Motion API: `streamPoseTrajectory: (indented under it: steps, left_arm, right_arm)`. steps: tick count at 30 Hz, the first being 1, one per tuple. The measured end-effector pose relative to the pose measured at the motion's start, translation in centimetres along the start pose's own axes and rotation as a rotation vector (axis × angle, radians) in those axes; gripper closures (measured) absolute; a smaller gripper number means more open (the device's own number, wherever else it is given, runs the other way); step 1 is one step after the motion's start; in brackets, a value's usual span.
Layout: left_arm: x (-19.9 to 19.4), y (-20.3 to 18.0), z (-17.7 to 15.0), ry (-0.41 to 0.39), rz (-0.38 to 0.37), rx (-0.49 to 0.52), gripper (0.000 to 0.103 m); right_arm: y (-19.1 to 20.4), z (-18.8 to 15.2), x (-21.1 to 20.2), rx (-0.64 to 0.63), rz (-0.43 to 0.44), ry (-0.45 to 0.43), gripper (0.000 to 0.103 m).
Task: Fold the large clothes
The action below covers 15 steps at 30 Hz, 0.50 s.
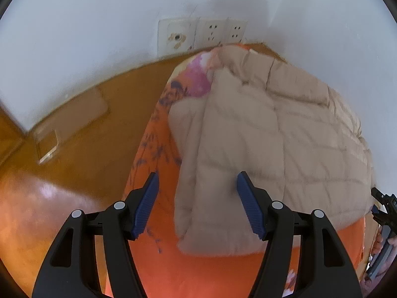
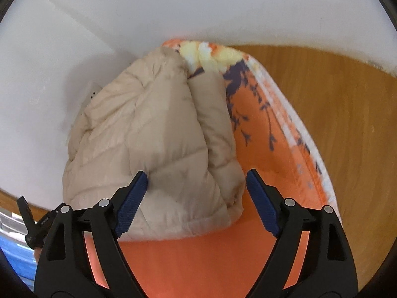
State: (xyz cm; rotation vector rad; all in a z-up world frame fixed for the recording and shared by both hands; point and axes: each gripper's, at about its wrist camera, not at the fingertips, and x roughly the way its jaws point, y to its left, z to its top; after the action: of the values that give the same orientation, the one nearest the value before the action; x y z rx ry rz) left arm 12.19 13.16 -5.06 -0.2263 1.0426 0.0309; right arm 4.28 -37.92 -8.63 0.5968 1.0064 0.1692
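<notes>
Softly quilted beige jacket [image 1: 260,134] lies folded on orange floral cloth [image 1: 158,260].

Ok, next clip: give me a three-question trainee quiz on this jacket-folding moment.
1. True or false: the left gripper is clamped on the beige puffer jacket.
2. What does the jacket lie on?
A. bare wooden floor
B. orange floral cloth
C. a blue mat
3. Fill in: the wall behind the jacket carries white ____.

Key
1. False. Its jaws stand apart with nothing pinched; the right gripper is open too.
2. B, the orange floral cloth, spread over the wooden surface.
3. Sockets: the wall sockets sit just above the jacket's far end.
</notes>
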Motion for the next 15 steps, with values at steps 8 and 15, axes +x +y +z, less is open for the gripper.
streamPoseTrajectory:
  steps: [8, 15]
  left_arm:
    - [1.0, 0.2, -1.0, -0.007, -0.080, -0.048, 0.037]
    - [1.5, -0.3, -1.2, 0.008, -0.153, -0.049, 0.069]
  right_arm:
    - [-0.5, 0.4, 2.7, 0.028, 0.069, 0.037, 0.018]
    - [-0.7, 0.3, 2.6, 0.065, 0.155, 0.020, 0.064]
